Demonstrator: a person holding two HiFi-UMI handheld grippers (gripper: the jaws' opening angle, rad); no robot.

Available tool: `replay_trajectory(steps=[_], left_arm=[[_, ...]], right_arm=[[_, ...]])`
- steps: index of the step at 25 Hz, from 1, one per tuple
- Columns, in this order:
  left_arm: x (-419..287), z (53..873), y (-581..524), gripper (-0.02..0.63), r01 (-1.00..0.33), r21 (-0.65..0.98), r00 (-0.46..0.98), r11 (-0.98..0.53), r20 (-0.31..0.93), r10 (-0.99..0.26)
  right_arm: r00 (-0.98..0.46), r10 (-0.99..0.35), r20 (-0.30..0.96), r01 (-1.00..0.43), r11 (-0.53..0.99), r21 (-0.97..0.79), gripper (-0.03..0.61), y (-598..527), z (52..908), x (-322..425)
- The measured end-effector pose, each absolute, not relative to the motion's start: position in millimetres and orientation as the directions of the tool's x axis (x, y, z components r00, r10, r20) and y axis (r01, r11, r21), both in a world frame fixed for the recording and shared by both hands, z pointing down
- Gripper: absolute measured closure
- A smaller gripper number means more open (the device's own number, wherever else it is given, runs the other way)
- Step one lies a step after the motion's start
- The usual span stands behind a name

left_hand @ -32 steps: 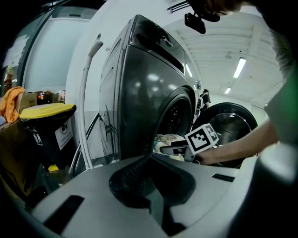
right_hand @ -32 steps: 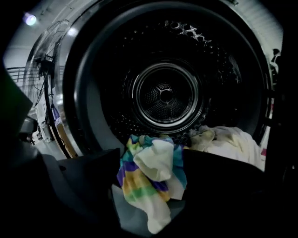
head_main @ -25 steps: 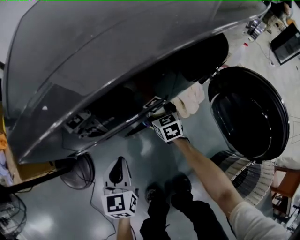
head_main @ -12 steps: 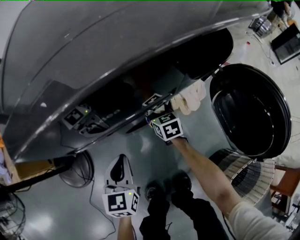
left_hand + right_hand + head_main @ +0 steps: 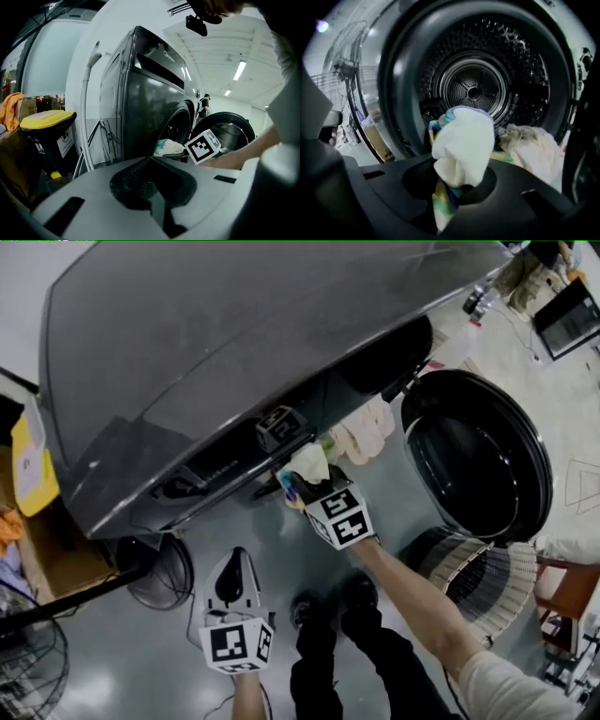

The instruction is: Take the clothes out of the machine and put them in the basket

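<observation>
The dark grey washing machine (image 5: 216, 343) fills the top of the head view, its round door (image 5: 473, 460) swung open at right. My right gripper (image 5: 305, 486) is just outside the drum mouth. Its jaws have just been closing and are now shut on a cream cloth with green and purple stripes (image 5: 464, 145). In the head view that cloth (image 5: 309, 463) bunches above the marker cube. A second cream garment (image 5: 529, 145) lies over the drum lip (image 5: 367, 432). My left gripper (image 5: 236, 563) hangs lower left, shut with nothing in it (image 5: 151, 159). The slatted basket (image 5: 473, 573) stands below the door.
A floor fan (image 5: 155, 582) stands left of my left gripper. A black bin with a yellow lid (image 5: 47, 123) sits left of the machine. The person's shoes (image 5: 328, 606) are on the glossy floor between the grippers. A wooden stool (image 5: 572, 615) is at far right.
My right gripper has closed and drawn back from the drum mouth, now with the striped cream cloth in its jaws. Both grippers have risen a little.
</observation>
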State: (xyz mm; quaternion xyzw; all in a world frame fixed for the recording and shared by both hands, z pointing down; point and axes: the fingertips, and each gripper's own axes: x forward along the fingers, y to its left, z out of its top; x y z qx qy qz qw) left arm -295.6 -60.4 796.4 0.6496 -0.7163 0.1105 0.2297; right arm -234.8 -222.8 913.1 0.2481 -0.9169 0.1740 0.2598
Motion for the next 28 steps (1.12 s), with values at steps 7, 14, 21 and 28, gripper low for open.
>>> replay_trajectory(steps=[7, 14, 21, 28], left_arm=[[-274.2, 725.4, -50.6, 0.595, -0.980, 0.153, -0.038, 0.124, 0.471, -0.881], [-265.2, 649.7, -48.3, 0.595, -0.979, 0.155, -0.048, 0.131, 0.448, -0.893], [-251.8, 578.3, -53.4, 0.595, -0.975, 0.169, -0.062, 0.146, 0.420, -0.905], [-233.6, 498.1, -64.9, 0.595, -0.986, 0.130, -0.049, 0.108, 0.393, -0.918]], right_arm=[[-0.771, -0.377, 0.514, -0.533, 0.823, -0.197, 0.495, -181.9, 812.2, -193.8], [-0.763, -0.430, 0.482, -0.580, 0.785, -0.218, 0.495, -167.2, 718.6, -149.9], [-0.765, -0.471, 0.439, -0.593, 0.781, -0.194, 0.495, -156.2, 611.2, -119.2], [-0.771, -0.522, 0.366, -0.605, 0.779, -0.163, 0.495, -153.5, 501.3, -94.3]])
